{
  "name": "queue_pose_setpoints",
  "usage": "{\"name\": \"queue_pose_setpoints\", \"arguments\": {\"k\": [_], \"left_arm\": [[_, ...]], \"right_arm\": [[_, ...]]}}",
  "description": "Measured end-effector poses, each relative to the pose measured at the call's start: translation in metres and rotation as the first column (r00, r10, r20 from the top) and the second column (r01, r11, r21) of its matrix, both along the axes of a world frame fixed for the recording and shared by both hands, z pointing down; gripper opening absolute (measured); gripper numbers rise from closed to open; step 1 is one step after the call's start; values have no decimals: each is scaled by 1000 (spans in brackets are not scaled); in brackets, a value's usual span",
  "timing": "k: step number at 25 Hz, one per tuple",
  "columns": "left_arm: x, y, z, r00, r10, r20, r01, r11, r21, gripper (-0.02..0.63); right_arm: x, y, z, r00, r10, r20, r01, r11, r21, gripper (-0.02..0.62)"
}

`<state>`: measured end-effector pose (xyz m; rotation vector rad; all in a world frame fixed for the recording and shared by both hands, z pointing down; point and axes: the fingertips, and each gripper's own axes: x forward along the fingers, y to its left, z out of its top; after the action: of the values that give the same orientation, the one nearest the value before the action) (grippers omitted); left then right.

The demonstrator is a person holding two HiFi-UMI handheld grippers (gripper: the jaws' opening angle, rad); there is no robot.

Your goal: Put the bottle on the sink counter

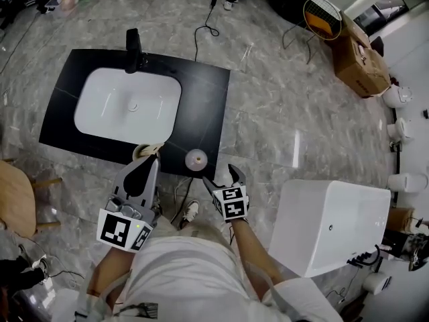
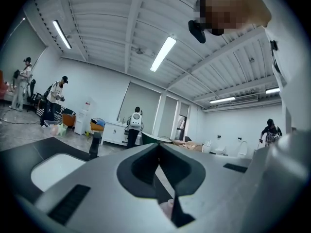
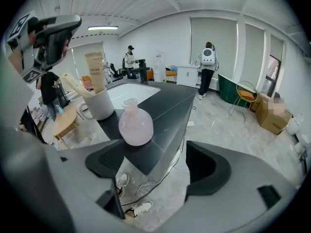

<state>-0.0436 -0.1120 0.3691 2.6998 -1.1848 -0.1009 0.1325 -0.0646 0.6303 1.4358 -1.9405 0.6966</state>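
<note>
A small round pink bottle (image 1: 196, 159) stands upright on the black sink counter (image 1: 201, 99), close to its front right edge. In the right gripper view the bottle (image 3: 135, 125) sits just ahead of my right gripper (image 3: 155, 164), whose jaws stand wide apart and hold nothing. In the head view my right gripper (image 1: 221, 176) hovers just off the counter's front edge, right of the bottle. My left gripper (image 1: 151, 161) is shut and empty, its tip over a white mug (image 1: 142, 151). Its jaws (image 2: 158, 152) meet in the left gripper view.
The mug (image 3: 99, 103) holds a toothpaste tube (image 3: 95, 72). A white basin (image 1: 127, 104) and black faucet (image 1: 133, 51) fill the counter's left. A white cabinet (image 1: 332, 227) stands to my right, a wooden stool (image 1: 17, 200) to my left, and cables (image 1: 201, 32) lie on the floor.
</note>
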Motion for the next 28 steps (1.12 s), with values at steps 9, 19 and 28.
{"name": "queue_pose_setpoints", "arguments": {"k": [9,19,28], "left_arm": [[6,-6,-26,1000,16,6,-17,999,48,14],[-4,-23,-58,1000,-13,-9,14,994,112,14],[-25,-43,-93,997,-64,-45,70,985,157,14]], "right_arm": [[23,-17,-38,991,128,40,-131,986,107,128],[68,-54,-129,963,231,139,-263,916,303,9],[84,-78,-250,960,199,199,-275,805,525,9]]}}
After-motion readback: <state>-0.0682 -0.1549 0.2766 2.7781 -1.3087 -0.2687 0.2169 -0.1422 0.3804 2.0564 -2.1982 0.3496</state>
